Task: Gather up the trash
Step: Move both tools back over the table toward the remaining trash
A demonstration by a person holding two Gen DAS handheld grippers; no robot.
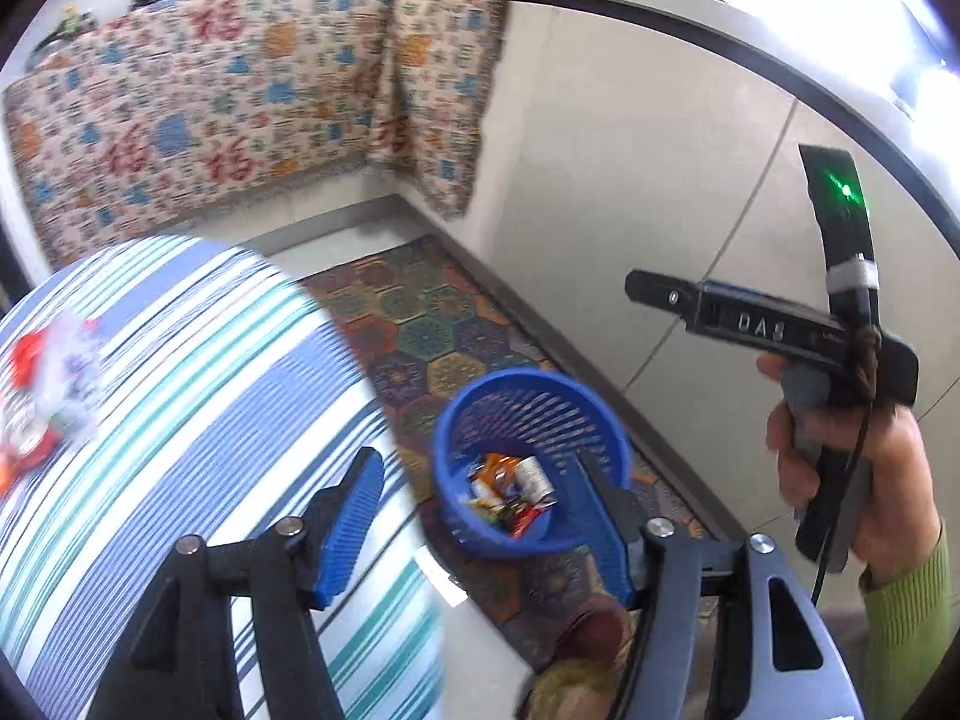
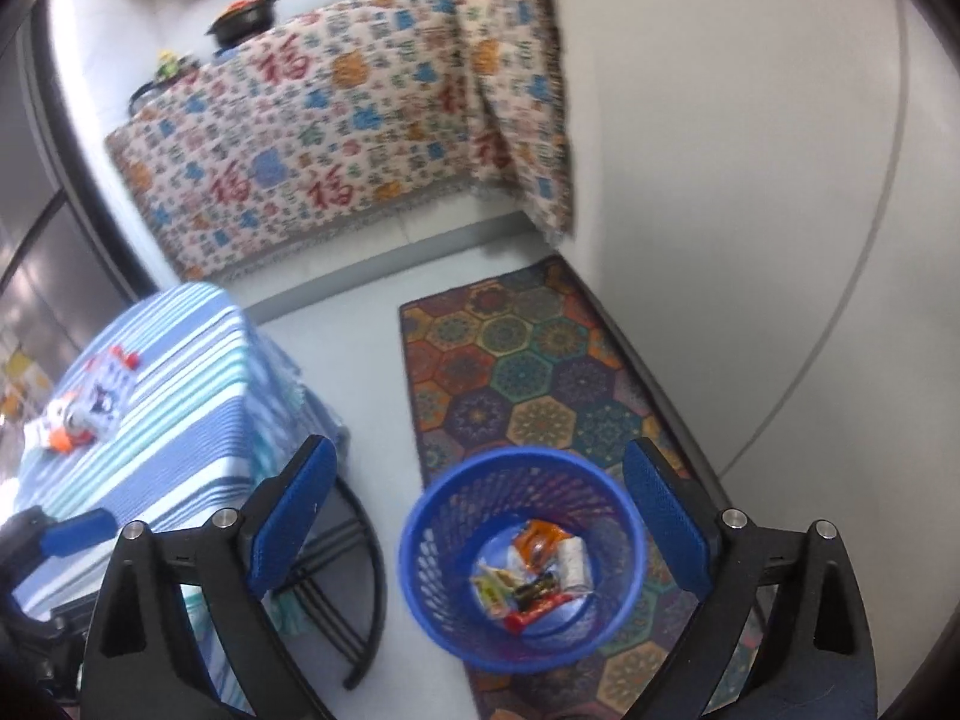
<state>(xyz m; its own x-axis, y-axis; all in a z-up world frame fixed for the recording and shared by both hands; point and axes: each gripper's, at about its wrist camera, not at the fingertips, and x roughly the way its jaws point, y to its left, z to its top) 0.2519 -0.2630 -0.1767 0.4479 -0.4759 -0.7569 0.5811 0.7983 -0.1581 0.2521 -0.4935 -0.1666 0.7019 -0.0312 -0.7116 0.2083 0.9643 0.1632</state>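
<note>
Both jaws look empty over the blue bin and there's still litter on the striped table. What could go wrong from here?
1. The blue mesh plastic bin sits on the floor mat directly below the open right gripper; a low swing could tip it.
2. The remaining wrappers lie on the striped tablecloth; grabbing them may pinch cloth.

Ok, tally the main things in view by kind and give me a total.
Blue mesh baskets: 1
Striped tables: 1
Patterned floor mats: 1
Patterned cloths draped on the counter: 1
Hand-held grippers: 2, left hand-held gripper and right hand-held gripper
Total: 6
</note>
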